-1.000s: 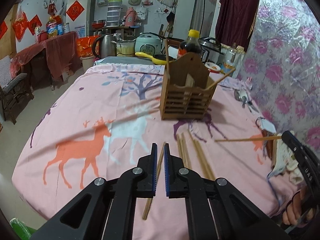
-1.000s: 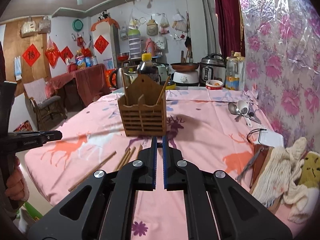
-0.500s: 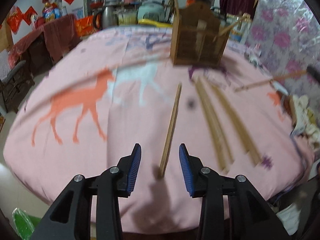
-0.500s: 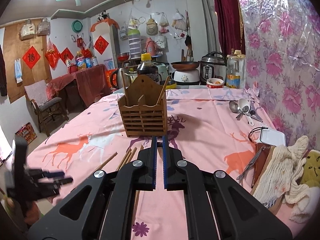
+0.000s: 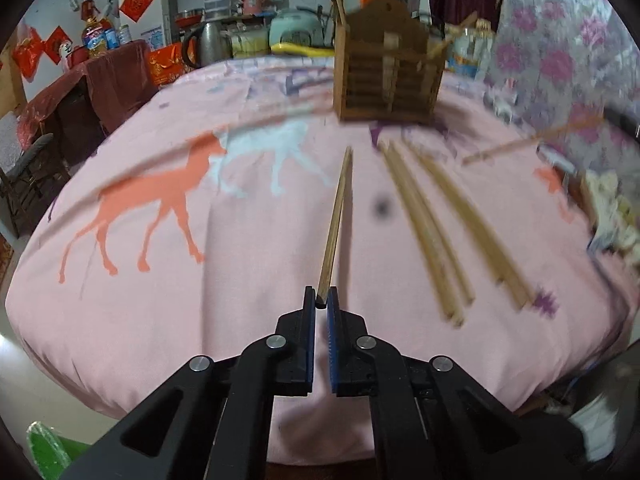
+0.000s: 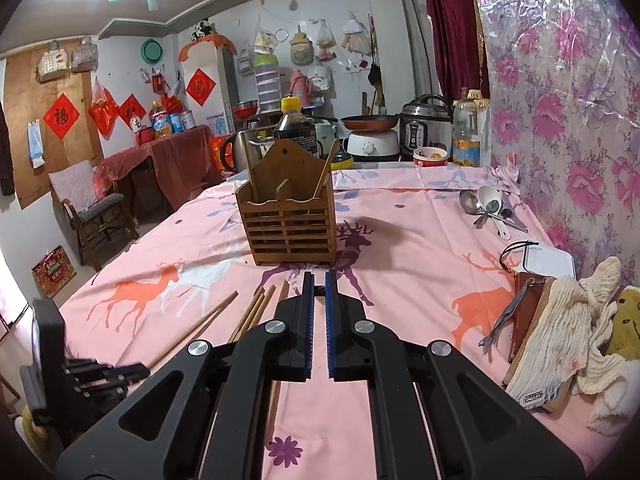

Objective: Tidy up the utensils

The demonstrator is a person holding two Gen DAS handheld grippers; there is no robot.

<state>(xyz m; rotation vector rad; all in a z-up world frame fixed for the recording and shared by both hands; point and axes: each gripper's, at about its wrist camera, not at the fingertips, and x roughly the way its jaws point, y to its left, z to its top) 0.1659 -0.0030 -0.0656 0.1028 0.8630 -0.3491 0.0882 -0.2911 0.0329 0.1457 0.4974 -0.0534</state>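
Observation:
My left gripper (image 5: 320, 300) is shut on the near end of a single wooden chopstick (image 5: 338, 216) that lies on the pink deer tablecloth and points toward the wooden utensil holder (image 5: 390, 76). Several more chopsticks (image 5: 436, 232) lie to its right. The right gripper (image 6: 316, 284) is shut on another chopstick; that chopstick (image 5: 532, 140) shows blurred at the right of the left wrist view. The holder (image 6: 290, 220) stands ahead of it with chopsticks in it. Loose chopsticks (image 6: 256, 312) lie below, and the left gripper (image 6: 80, 372) is at the lower left.
Spoons (image 6: 486, 206) lie at the far right by the flowered wall. A cloth (image 6: 568, 332), a brown case and a white container (image 6: 548, 258) sit at the right edge. A soy sauce bottle (image 6: 296, 128), kettle and cookers stand behind the holder.
The left gripper opened, dropped toward the table edge and closed on the near end of the single chopstick. The right gripper stayed almost still.

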